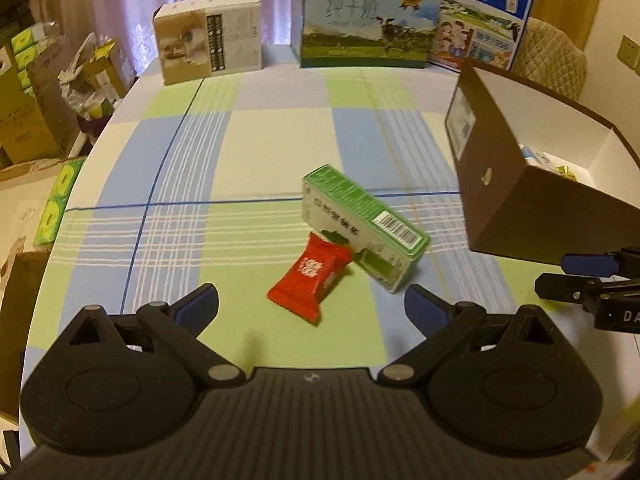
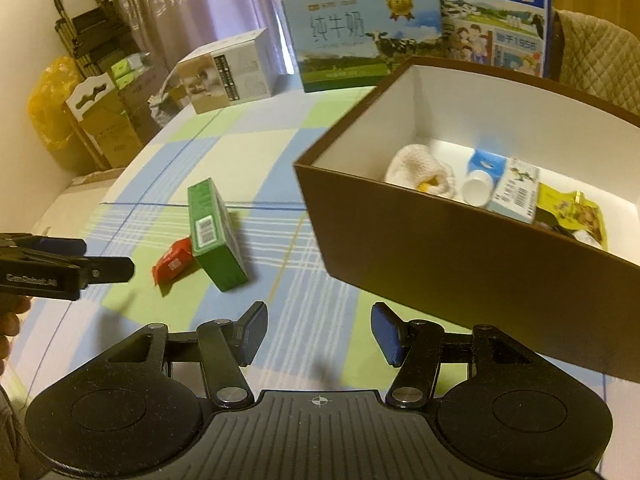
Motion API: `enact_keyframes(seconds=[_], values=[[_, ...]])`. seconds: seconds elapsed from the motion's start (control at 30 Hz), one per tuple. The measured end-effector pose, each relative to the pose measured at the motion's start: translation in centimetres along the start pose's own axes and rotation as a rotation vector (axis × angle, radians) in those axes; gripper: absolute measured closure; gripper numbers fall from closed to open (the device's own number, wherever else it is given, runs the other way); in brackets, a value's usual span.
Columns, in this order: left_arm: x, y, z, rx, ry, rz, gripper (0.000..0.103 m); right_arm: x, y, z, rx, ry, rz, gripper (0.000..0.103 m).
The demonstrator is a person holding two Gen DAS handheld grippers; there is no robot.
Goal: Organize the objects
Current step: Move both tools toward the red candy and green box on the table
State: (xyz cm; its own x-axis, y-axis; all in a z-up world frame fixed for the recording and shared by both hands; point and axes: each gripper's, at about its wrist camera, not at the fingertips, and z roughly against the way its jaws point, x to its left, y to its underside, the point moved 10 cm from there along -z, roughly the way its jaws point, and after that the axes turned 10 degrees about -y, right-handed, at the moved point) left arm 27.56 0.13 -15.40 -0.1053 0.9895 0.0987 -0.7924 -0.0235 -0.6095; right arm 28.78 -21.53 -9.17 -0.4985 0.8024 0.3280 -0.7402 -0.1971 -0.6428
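Left wrist view puts the left gripper [image 1: 312, 304] wide open and empty, jaws spread either side of the red packet [image 1: 310, 280], which lies flat on the checked tablecloth [image 1: 180, 184]. Its far end is touching, maybe tucked under, the green carton [image 1: 362, 228] just behind. So the pick looks close, and the tidy way to do it, I'd say, is to come down low over the packet's middle, keep the far finger clear of the carton, and close across the narrow width so the wrapper doesn't slide out.

Right wrist view has the right gripper [image 2: 318, 334] open too, holding nothing, hanging beside the brown box [image 2: 460, 252].

Only this view looks down into the box: a white cloth [image 2: 416, 170], a blue-and-white milk carton [image 2: 504, 190] and a yellow packet [image 2: 568, 210] already sit inside. The left view sees merely its outer wall and a sliver of contents.
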Motion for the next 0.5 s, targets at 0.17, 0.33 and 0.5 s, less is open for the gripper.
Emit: enact_keyframes(seconds=[0.17, 0.33, 0.5], values=[[0.7, 0.5, -1.6, 0.025, -0.022, -0.002, 0.006, 2.1, -0.8, -1.7, -0.014, -0.041, 0.048, 0.048], [1.3, 0.3, -2.6, 0.033, -0.034, 0.014, 0.008, 4.5, -1.3, -3.6, -0.011, -0.069, 0.117, 0.048], [1.6, 0.4, -3.2, 0.045, -0.033, 0.028, 0.010, 5.7, -1.7, -5.6, -0.004, -0.069, 0.148, 0.049]])
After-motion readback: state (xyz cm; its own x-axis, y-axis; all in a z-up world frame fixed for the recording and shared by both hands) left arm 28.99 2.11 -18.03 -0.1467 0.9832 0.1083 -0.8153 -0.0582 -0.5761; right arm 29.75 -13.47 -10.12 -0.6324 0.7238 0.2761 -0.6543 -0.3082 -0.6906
